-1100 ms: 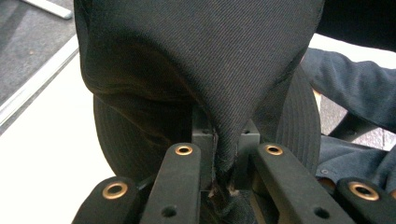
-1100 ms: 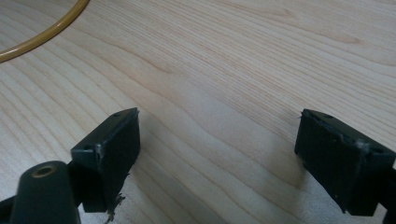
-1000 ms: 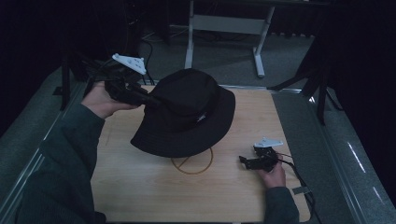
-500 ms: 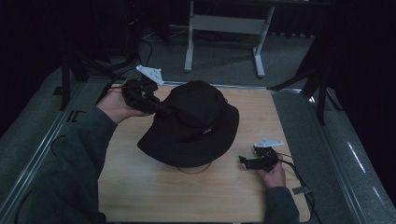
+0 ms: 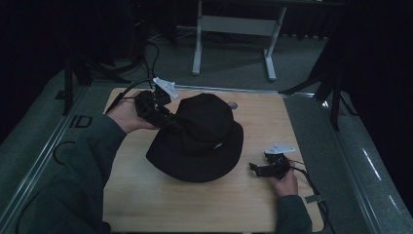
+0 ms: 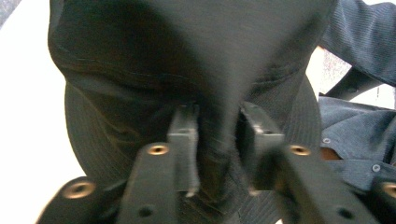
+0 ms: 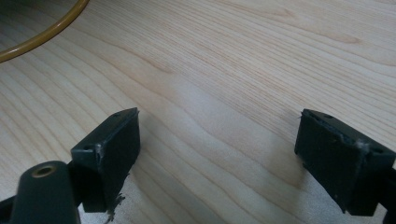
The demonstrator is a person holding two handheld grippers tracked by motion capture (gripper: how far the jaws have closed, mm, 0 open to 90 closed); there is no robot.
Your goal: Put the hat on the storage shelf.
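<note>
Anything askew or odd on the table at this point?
The black hat sits lopsided: its crown is pulled up toward the left gripper, whose jaws have just been opening with a fold of fabric between them. The right gripper rests open on the table.

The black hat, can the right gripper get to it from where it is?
Probably yes. The right gripper rests on the table just beside the black hat, its fingers wide open with nothing between them, and only bare wood lies between it and the brim.

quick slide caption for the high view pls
Left tool opening at the black hat's crown on the wooden table; right tool rests open.
</note>
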